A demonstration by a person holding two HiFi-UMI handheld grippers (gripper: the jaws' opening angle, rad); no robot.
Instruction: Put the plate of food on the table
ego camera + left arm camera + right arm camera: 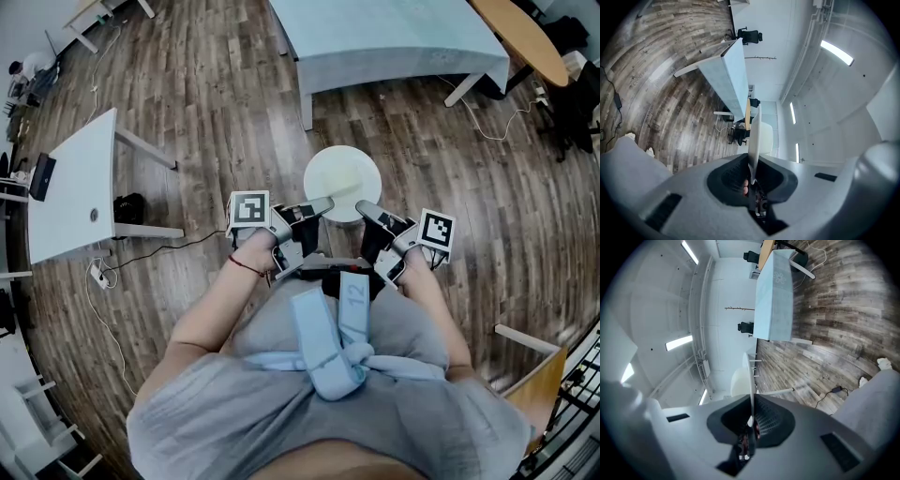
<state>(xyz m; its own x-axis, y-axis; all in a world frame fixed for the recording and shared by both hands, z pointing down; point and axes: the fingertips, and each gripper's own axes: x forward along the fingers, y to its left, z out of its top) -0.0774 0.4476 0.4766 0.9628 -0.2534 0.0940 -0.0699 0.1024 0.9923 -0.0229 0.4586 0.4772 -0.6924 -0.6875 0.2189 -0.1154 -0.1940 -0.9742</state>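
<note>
Left tool: my left gripper (314,208) is clenched on the near-left rim of the plate (342,178). In the left gripper view the rim sits edge-on between the closed jaws.
Right tool: my right gripper (372,214) is clenched on the near-right rim, with the same edge-on pinch in the right gripper view.
Plate: in the air between both tools, just in front of my body, over the wooden floor (216,84). It's roughly level. The top looks plain and pale, and I can't make out any food.
Done: plate is lifted and the two-sided grip looks firm.
To do: get to the table (394,37) with the light cloth, set the plate down, let go. I judge this early to mid, since I'm not at the table yet.
Edges: the table's near edge and corner leg are ahead, well apart from the plate.
Room: open floor straight ahead. The white desk (70,183) is off to my left and the round wooden table (520,37) is beyond the far right corner, both clear of my path.
</note>
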